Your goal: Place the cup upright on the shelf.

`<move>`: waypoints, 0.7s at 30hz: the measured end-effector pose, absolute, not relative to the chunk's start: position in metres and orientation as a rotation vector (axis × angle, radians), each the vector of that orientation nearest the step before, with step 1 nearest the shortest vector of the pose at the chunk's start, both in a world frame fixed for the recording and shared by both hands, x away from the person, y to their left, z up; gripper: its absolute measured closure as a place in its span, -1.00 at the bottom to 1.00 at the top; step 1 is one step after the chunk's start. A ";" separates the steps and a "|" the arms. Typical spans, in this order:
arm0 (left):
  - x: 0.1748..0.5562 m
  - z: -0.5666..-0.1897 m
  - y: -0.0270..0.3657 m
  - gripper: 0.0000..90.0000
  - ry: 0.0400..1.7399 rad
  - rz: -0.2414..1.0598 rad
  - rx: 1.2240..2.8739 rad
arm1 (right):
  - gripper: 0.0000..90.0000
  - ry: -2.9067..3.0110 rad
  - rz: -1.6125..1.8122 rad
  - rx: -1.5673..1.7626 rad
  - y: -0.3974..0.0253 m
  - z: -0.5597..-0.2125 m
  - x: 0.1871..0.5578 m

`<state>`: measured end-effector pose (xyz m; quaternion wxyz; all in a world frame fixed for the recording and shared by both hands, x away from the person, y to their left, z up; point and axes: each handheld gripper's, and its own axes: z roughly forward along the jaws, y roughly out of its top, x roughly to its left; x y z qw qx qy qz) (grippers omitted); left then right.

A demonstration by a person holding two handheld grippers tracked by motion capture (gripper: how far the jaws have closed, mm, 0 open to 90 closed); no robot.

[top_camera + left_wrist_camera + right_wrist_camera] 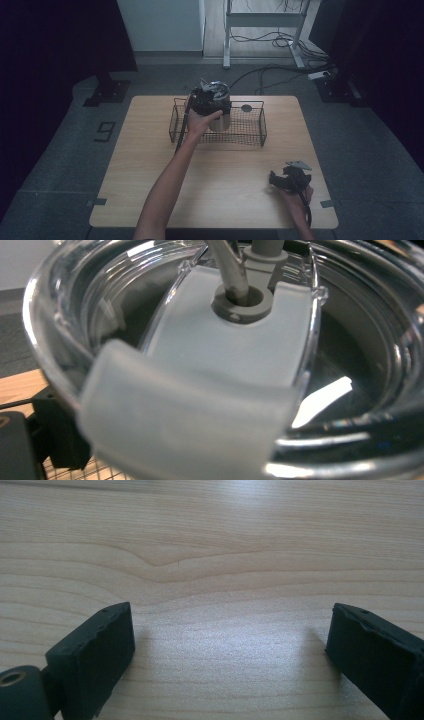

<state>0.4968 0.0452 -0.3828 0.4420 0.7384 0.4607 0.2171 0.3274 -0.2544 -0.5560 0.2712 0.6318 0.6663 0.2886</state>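
At the left, the person's left tongs (210, 97) are up at the top of a steel tumbler (220, 117) that stands in the wire basket (255, 134) toward the far side of the desk (150, 165). The left gripper view looks straight down on the tumbler's clear lid (350, 340), with its frosted slider (225, 350) and a grey hinge ring (242, 302) — so close that I cannot tell whether these tongs are clenched on the rim or merely hovering over it.

The tumbler looks rigid and fairly weighty for its size, its metal wall smooth and likely slippery. The lid is plastic and may pop off under a pull, so I would judge the rim, or the body below it, the safer place to take hold. Beside the tumbler in the basket lies a small dark round thing (246, 107); what it is I cannot say.

Over at the right, the right tongs (290, 179) rest low on the bare desk, jaws spread wide — released, gripping nothing.
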 end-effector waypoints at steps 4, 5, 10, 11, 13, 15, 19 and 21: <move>0.505 -0.389 0.045 -0.91 1.172 0.544 1.829 | -0.89 1.795 0.778 1.702 -0.254 -0.556 0.327; 0.507 -0.391 0.046 -0.91 1.179 0.541 1.827 | -0.88 1.795 0.778 1.701 -0.254 -0.556 0.327; 0.513 -0.399 0.045 -0.91 1.200 0.547 1.826 | -0.89 1.795 0.778 1.702 -0.254 -0.556 0.327; 0.514 -0.401 0.044 -0.91 1.200 0.549 1.830 | -0.89 1.795 0.778 1.702 -0.254 -0.556 0.327; 0.516 -0.404 0.042 -0.91 1.202 0.564 1.838 | -0.89 1.795 0.778 1.703 -0.254 -0.556 0.327; 0.517 -0.406 0.041 -0.91 1.202 0.568 1.845 | -0.89 1.795 0.778 1.703 -0.254 -0.556 0.327; 0.522 -0.417 0.036 -0.91 1.231 0.553 1.849 | -0.89 1.795 0.778 1.703 -0.254 -0.556 0.327; 0.524 -0.421 0.034 -0.91 1.256 0.537 1.848 | -0.88 1.795 0.778 1.702 -0.254 -0.556 0.327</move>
